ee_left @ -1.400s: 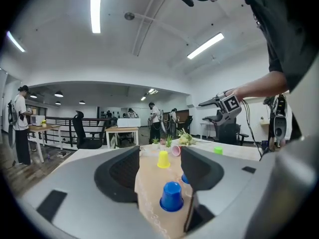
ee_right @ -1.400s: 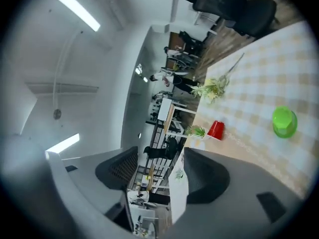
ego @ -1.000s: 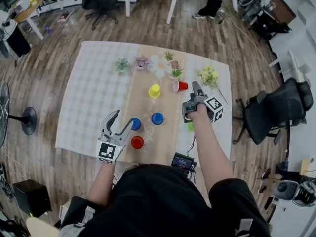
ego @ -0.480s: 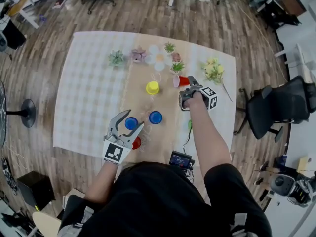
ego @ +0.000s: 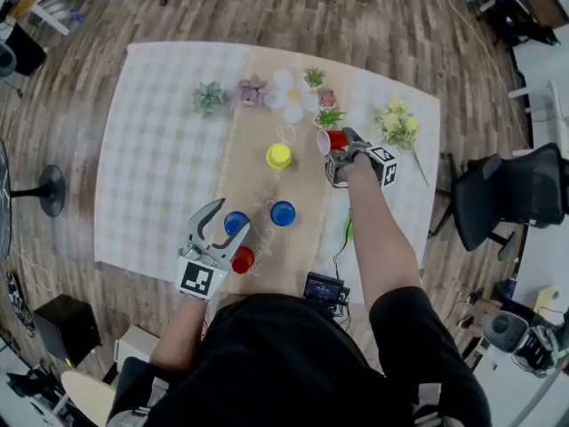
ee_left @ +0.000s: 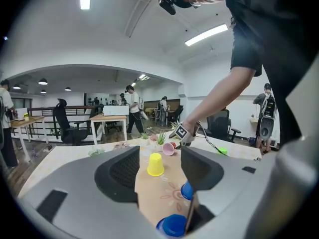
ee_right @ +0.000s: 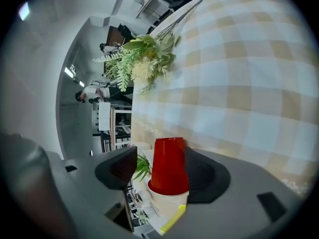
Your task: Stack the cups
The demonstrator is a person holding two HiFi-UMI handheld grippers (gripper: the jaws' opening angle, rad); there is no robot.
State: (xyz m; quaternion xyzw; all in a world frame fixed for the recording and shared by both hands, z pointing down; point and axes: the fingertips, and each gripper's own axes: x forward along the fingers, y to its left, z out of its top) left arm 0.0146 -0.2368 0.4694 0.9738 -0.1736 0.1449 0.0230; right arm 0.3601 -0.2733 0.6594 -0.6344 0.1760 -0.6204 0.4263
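A red cup (ego: 332, 140) lies on its side on the tan runner (ego: 267, 185), mouth to the left. My right gripper (ego: 341, 147) has that red cup (ee_right: 169, 164) between its jaws; they have just been closing, a gap still shows on one side, so it is open. A yellow cup (ego: 278, 156) stands upside down mid-runner. Two blue cups (ego: 283, 213) (ego: 235, 222) and another red cup (ego: 243, 259) stand nearer me. My left gripper (ego: 227, 221) is open over the nearer blue cup (ee_left: 174, 226), with nothing gripped.
Small potted plants (ego: 210, 99) and a white flower (ego: 289, 99) line the far end of the runner, and a bouquet (ego: 398, 123) lies right of the red cup. A black device (ego: 326, 287) with a cable sits at the near edge. An office chair (ego: 507, 194) stands right of the table.
My right gripper has dropped and moved forward until the lying red cup is between its jaws. My left gripper has sunk and shifted closer over the nearer blue cup.
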